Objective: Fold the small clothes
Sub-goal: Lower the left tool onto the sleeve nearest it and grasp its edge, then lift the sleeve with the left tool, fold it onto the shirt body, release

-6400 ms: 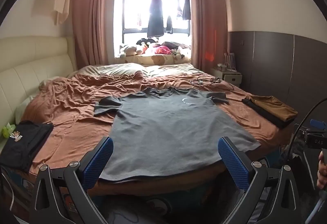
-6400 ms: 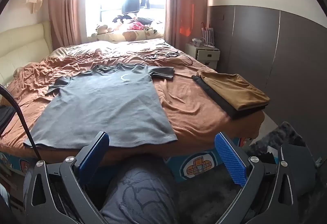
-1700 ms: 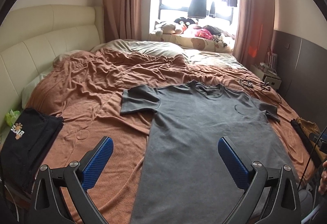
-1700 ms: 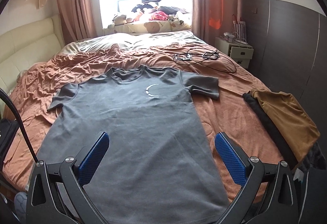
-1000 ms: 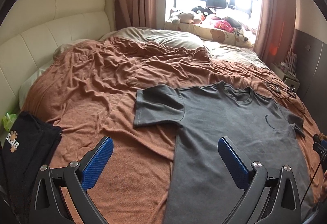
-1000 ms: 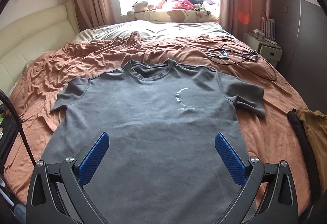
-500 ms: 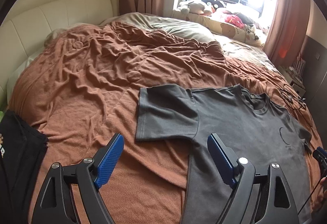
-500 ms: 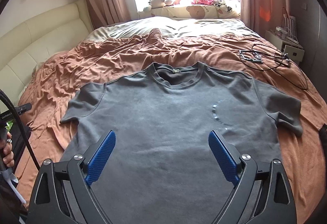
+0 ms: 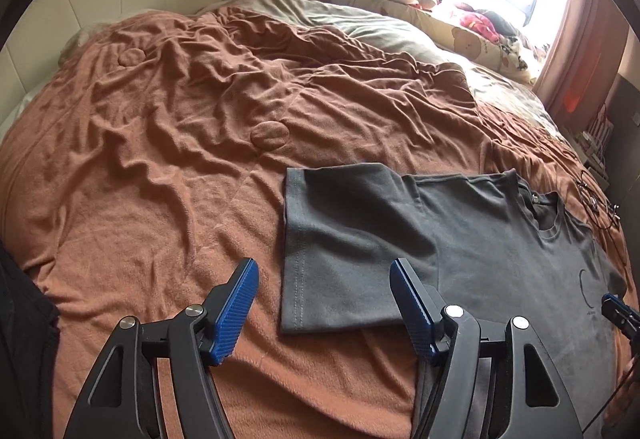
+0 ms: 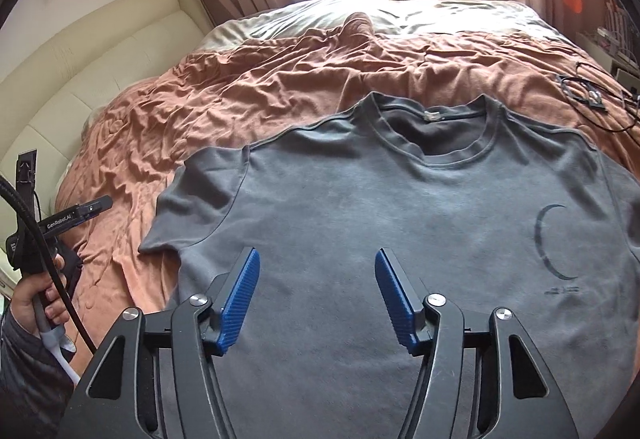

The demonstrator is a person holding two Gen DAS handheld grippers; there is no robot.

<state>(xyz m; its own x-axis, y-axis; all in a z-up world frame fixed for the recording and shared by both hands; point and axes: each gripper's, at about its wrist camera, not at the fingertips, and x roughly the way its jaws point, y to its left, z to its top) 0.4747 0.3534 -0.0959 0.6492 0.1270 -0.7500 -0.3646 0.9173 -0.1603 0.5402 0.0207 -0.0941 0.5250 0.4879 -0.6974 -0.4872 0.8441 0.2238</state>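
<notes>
Grey T-shirt (image 10: 400,223) lies flat, face up, on the brown blanket (image 9: 160,167). Left tool (image 9: 324,303) closing w/ sleeve hem at 12 o'clock, nothing clamped; right tool (image 10: 316,291) closing over chest, empty. Risk: pads pinch blanket too, or only top layer, skewing the fold.

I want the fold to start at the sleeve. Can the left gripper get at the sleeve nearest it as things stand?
Probably yes: the left gripper hangs just short of the sleeve, jaws closing with nothing gripped; only bare brown blanket lies between.
</notes>
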